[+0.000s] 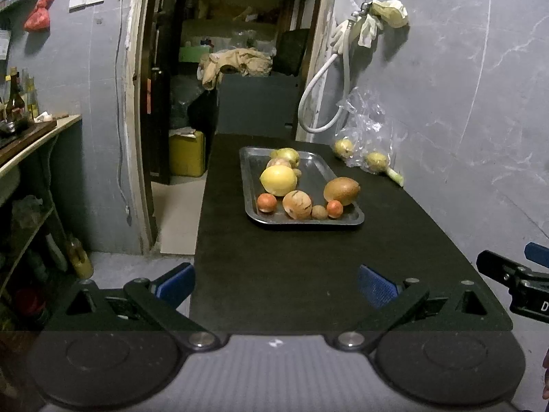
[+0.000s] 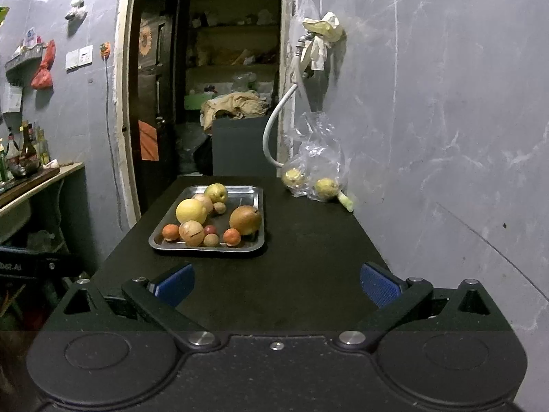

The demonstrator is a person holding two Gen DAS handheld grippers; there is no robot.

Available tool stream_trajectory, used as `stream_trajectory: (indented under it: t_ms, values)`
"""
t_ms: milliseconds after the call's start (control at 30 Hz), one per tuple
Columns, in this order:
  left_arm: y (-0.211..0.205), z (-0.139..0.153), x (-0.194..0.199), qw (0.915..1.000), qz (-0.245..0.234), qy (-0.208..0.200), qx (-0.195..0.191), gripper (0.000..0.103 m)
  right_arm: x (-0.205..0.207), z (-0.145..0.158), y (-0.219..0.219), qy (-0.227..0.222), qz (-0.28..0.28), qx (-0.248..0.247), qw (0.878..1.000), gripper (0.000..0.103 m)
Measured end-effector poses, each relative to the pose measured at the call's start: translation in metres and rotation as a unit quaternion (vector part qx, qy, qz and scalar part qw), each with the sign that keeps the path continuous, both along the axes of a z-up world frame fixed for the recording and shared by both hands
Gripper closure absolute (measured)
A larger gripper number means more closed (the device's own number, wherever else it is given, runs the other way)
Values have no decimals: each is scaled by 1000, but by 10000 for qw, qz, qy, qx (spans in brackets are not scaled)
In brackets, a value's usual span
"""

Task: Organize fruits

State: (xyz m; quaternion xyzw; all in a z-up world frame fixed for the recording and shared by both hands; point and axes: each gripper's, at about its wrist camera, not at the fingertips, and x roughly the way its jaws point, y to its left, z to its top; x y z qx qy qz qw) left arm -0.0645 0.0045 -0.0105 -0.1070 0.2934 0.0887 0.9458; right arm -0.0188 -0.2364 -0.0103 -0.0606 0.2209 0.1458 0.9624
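Left tongs: apart, empty; right tongs: apart, empty
Risk: round fruit crowded on tray; nudged neighbours may roll onto tabletop

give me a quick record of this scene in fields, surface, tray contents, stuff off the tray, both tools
surface: black table, against a grey wall
tray: metal tray on the table, holding mixed fruit
largest fruit: yellow citrus, with a brown round fruit to its right
small fruit: two orange ones near the front edge
off tray: clear plastic bag by the wall, two yellow-green fruits in it
left tool: open, empty, short of the tray
right tool: open, empty, short of the tray
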Motion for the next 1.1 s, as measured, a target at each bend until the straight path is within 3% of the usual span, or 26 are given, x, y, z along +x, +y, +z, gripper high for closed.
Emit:
stream_trajectory:
  t_ms: [367, 1100]
  values:
    - [-2, -11, -3, 9999, 35, -52, -117, 0, 1, -13, -3, 39, -69, 6, 10000, 1]
    - [-10, -12, -5, 9999, 88, -86, 62, 0, 3, -19, -5, -5, -145, 10, 9999, 1]
